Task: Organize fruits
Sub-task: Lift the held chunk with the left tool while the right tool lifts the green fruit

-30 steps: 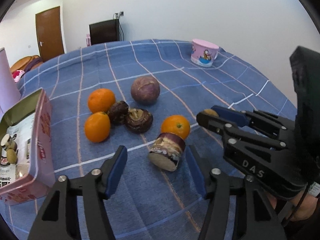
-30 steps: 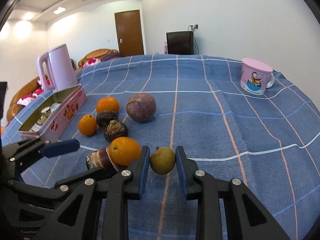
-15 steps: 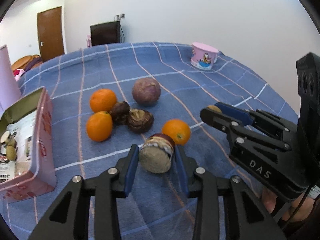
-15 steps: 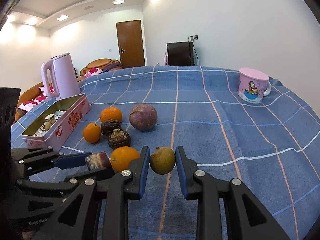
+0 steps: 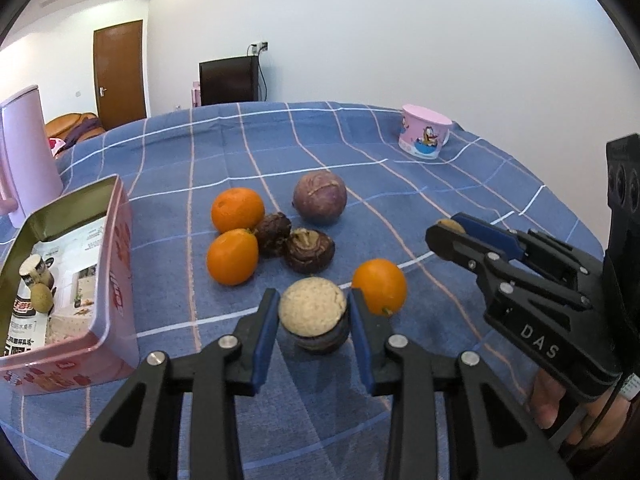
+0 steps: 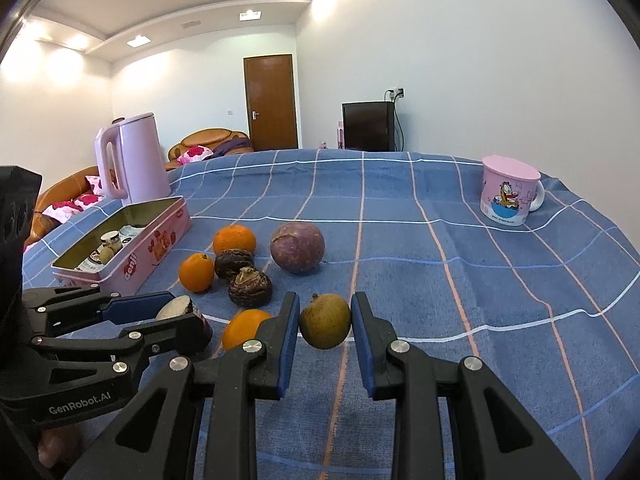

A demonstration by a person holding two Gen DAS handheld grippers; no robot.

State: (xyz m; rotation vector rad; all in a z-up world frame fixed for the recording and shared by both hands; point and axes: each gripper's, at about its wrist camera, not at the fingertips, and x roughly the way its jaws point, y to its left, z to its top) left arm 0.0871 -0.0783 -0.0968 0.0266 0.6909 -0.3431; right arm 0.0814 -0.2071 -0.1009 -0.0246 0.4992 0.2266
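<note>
Left gripper [image 5: 313,318] has just been closing and now clamps a cut taro chunk [image 5: 313,312], which a second ago lay loose between wide jaws; it looks lifted slightly, so both hands are loaded for sorting. Right gripper [image 6: 325,322] stays shut on a small olive-brown round fruit [image 6: 325,321]. The chunk shows a pale, grainy cut face above dark purple-brown skin. It sits at 6 o'clock of the fruit cluster on the bench [image 5: 400,152], an orange [image 5: 379,286] just beside at 3 o'clock, the pink tin [image 5: 116,264] near 9 o'clock.
</note>
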